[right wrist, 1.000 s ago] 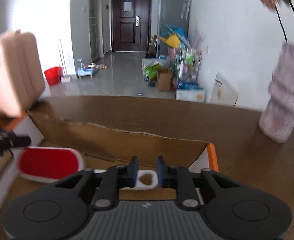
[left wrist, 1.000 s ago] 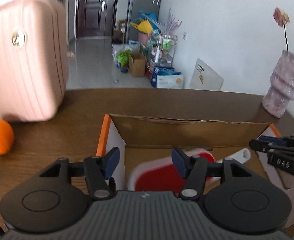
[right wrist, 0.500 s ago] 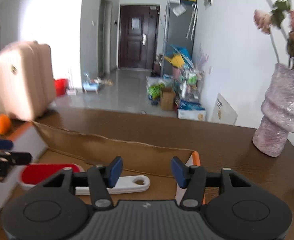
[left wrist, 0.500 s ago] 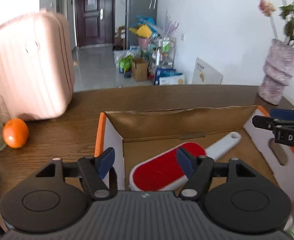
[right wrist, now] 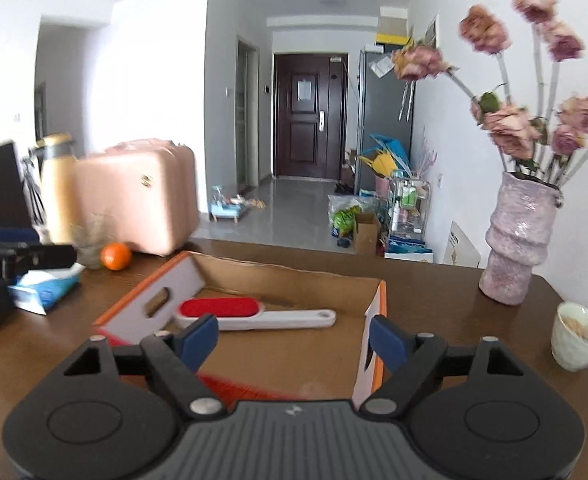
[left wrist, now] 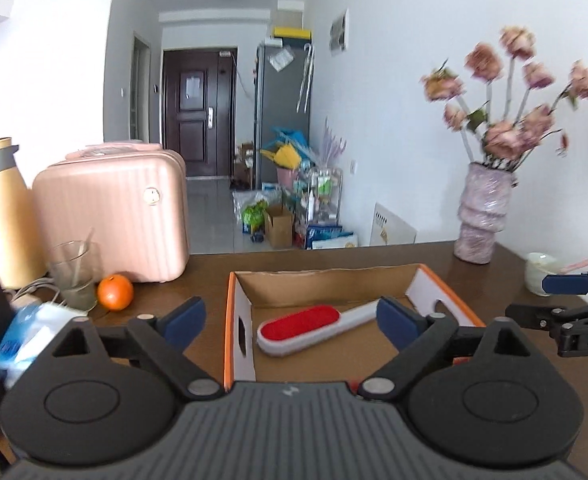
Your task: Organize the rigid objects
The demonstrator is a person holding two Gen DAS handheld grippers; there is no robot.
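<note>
A white lint brush with a red pad lies flat on the floor of an open cardboard box with orange edges on the brown table. My left gripper hangs above the box's near side, its jaws opening wide with nothing between them. My right gripper is back from the box's near right corner, jaws also opening and empty. Each gripper shows at the edge of the other's view: the right gripper, the left gripper.
A pink suitcase, a tan bottle, a glass, an orange and a blue tissue pack stand left of the box. A pink vase of flowers and a pale cup stand on the right.
Both grippers pulled back and up from the box and opened wide. The right gripper let go of the brush handle; the brush now lies alone in the box.
</note>
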